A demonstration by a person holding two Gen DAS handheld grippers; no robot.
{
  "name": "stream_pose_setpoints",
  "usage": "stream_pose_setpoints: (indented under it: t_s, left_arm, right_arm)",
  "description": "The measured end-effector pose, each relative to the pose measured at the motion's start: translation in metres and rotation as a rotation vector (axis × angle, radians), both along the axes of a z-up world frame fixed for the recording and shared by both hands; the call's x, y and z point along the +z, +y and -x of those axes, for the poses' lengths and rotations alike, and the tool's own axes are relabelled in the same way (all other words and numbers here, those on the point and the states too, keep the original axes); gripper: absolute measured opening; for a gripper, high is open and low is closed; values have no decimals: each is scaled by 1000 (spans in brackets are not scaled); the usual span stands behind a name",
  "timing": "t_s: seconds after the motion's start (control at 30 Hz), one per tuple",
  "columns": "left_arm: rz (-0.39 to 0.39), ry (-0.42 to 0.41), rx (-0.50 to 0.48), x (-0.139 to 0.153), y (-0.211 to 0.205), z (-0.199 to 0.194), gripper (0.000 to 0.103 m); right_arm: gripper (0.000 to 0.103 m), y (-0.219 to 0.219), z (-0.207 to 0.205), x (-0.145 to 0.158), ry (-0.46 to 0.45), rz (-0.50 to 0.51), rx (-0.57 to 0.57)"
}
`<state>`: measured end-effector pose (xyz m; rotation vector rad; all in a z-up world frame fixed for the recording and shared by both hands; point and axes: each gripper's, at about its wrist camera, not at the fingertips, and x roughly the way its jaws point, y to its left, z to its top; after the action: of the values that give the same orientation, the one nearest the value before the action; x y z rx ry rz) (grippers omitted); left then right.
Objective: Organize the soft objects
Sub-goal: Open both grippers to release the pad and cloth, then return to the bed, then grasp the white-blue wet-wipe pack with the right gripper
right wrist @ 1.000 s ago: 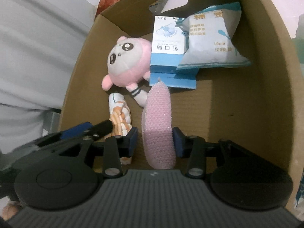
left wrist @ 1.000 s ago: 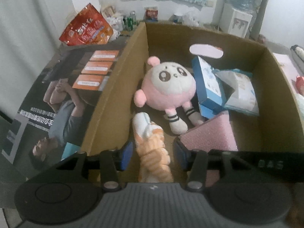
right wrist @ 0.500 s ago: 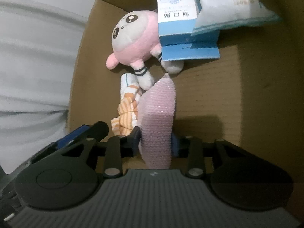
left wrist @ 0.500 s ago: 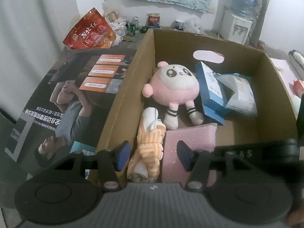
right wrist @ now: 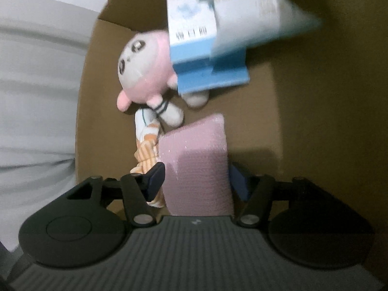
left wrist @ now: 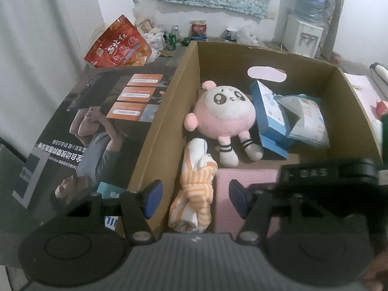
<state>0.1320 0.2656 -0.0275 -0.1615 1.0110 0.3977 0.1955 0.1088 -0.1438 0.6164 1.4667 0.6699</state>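
Striped cloth (left wrist: 194,189) against box wall (left wrist: 160,131), pink foam (right wrist: 198,167) beside, both jaws opening, pinching neither, bare floor right.

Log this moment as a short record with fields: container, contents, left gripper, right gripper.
container: open cardboard box
contents: pink plush toy, orange striped cloth, pink foam pad, blue carton, white wipes pack
left gripper: jaws opening, striped cloth between them, pads clear of it
right gripper: jaws opening, foam pad between them, lying on the box floor
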Motion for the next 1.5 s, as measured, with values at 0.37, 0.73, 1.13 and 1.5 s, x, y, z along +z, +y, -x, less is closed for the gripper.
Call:
stream_pose_setpoints:
  t_s: [0.37,0.73,1.13,1.5]
  left_arm:
    - [-5,-27,-8,10,-7,11,77]
    - [-46,-118,-53,58,-39,25,86]
    - [-18,-240,-260,103,-136,28,91]
    - [38,-196,-551,87,-259,-26,96]
  right_arm:
    - [67,-18,1,22,-89,-23,-49]
    - [75,-66,3,90,-249,-261,-46]
    - [84,-258,30,138,-449,-415,-174]
    - [87,-457,50,95,-521,-288,-523]
